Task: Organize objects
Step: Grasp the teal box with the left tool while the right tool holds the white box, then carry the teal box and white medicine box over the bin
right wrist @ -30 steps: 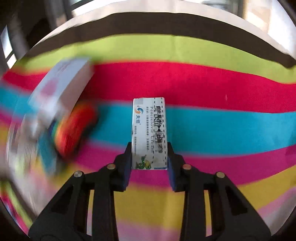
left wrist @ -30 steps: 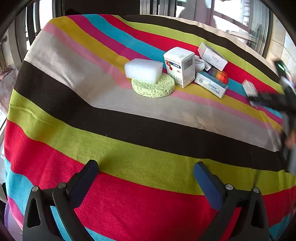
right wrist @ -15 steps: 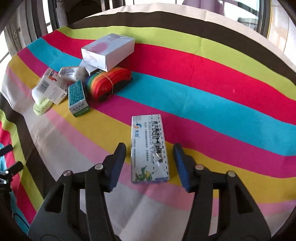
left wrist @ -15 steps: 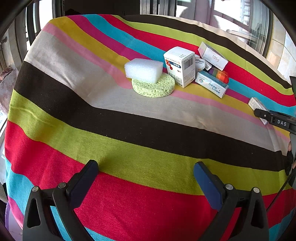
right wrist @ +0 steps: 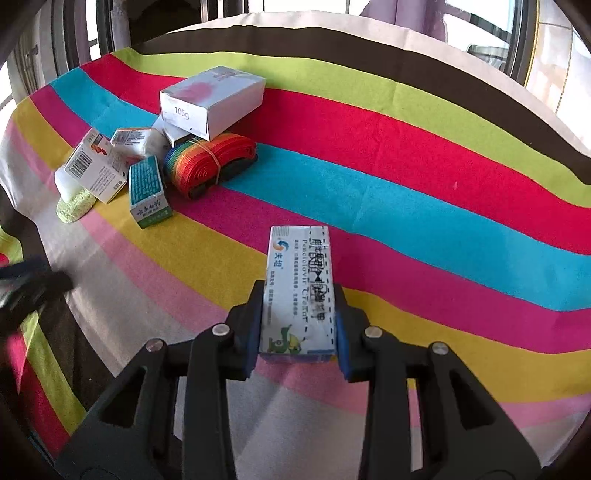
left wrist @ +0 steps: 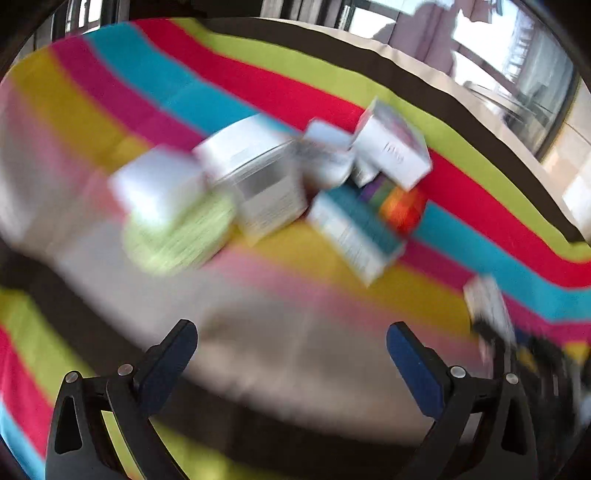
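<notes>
My right gripper (right wrist: 297, 325) is shut on a light blue medicine box (right wrist: 298, 288), which stands over the striped cloth (right wrist: 406, 206); the box also shows blurred in the left wrist view (left wrist: 487, 306). My left gripper (left wrist: 291, 354) is open and empty, facing a pile: a white sponge (left wrist: 159, 188) on a green round sponge (left wrist: 177, 240), a white barcode box (left wrist: 258, 184), a teal box (left wrist: 354, 232), a rainbow strap roll (left wrist: 400, 206) and a white 105g box (left wrist: 391, 147). The pile also shows at the left in the right wrist view (right wrist: 147, 162).
The table is covered by the striped cloth, whose far edge curves down (right wrist: 369, 40). Windows and railings stand beyond (right wrist: 480, 26). The left gripper appears blurred at the left edge of the right wrist view (right wrist: 26, 291).
My right gripper opened around the box on the cloth, then shut on it again. My left gripper has moved forward toward the pile; its view is now blurred.
</notes>
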Tool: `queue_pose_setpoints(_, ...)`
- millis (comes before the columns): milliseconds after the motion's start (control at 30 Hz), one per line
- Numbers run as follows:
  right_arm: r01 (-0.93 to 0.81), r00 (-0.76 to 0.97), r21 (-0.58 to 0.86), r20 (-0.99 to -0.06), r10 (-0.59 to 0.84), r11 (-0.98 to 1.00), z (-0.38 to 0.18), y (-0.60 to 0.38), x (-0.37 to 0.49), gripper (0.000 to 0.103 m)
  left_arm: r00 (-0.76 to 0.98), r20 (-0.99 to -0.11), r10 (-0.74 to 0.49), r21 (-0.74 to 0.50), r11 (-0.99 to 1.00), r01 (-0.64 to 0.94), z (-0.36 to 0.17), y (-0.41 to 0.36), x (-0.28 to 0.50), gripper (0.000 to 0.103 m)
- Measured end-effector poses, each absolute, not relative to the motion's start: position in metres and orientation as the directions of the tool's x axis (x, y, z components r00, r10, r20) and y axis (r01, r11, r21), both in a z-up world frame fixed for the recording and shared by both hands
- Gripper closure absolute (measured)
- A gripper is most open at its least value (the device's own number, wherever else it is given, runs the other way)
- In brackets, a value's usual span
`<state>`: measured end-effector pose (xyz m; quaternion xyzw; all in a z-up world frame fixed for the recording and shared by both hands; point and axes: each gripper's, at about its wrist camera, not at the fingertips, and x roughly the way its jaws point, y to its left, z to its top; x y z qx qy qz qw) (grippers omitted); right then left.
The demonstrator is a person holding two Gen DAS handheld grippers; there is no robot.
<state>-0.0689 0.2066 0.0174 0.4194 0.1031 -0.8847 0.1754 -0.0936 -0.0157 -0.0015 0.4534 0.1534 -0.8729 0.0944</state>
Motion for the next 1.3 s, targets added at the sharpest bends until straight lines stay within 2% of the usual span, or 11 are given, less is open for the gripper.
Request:
queue_pose_setpoints(133, 0.396, -0.579, -0.01, -0.779, -0.241, -0.918, 0.016, 0.21, -0.072, 0.065, -0.575, -0.817, -0.056, -0.139, -0.947, 0.289, -0.003, 0.008, -0.144, 0.001)
queue_pose_setpoints(233, 0.397, -0.577, -0.005, -0.779, -0.245, -0.918, 0.017, 0.214, -0.066, 0.065, -0.549, -0.821, -0.154, -0.047, -0.941, 0.335, -0.012, 0.012, -0.166, 0.004)
queue_pose_setpoints(267, 0.397, -0.577, -0.004, -0.779, -0.246, -0.918, 0.017, 0.214, -0.066, 0.065, -0.555, -0.814, -0.172, -0.028, -0.942, 0.334, -0.01, 0.013, -0.164, 0.011)
queue_pose_setpoints(300, 0.397, -0.576, -0.001, -0.779, -0.248, -0.918, 0.016, 0.213, -0.067, 0.065, -0.568, -0.804, -0.175, -0.023, -0.946, 0.324, -0.008, 0.015, -0.16, 0.037)
queue_pose_setpoints(333, 0.396, -0.576, 0.001, -0.779, -0.249, -0.918, 0.016, 0.214, -0.068, 0.065, -0.582, -0.796, -0.17, -0.013, -0.955, 0.298, -0.005, 0.018, -0.153, 0.058)
queue_pose_setpoints(433, 0.397, -0.574, 0.011, -0.778, -0.257, -0.918, 0.018, 0.215, -0.064, 0.065, -0.599, -0.797, -0.075, -0.033, -0.985, 0.168, 0.0, 0.019, -0.114, 0.068)
queue_pose_setpoints(700, 0.396, -0.575, 0.007, -0.778, -0.253, -0.918, 0.014, 0.206, -0.075, 0.065, -0.602, -0.798, 0.008, 0.026, -0.998, -0.048, 0.005, 0.007, -0.012, 0.067)
queue_pose_setpoints(833, 0.396, -0.575, 0.007, -0.778, -0.253, -0.918, 0.014, 0.206, -0.076, 0.065, -0.63, -0.776, -0.018, 0.043, -0.999, -0.024, 0.004, -0.001, -0.008, 0.06)
queue_pose_setpoints(1067, 0.397, -0.575, 0.004, -0.778, -0.252, -0.918, 0.014, 0.206, -0.076, 0.065, -0.632, -0.775, -0.017, 0.003, -1.0, 0.023, -0.005, 0.016, -0.047, 0.058)
queue_pose_setpoints(1200, 0.397, -0.575, 0.005, -0.778, -0.253, -0.918, 0.014, 0.206, -0.076, 0.065, -0.635, -0.772, -0.026, 0.004, -0.999, 0.036, -0.009, 0.018, -0.057, 0.069)
queue_pose_setpoints(1300, 0.397, -0.575, 0.005, -0.778, -0.253, -0.918, 0.015, 0.208, -0.073, 0.065, -0.635, -0.772, -0.031, 0.009, -0.999, 0.038, -0.01, 0.018, -0.058, 0.069)
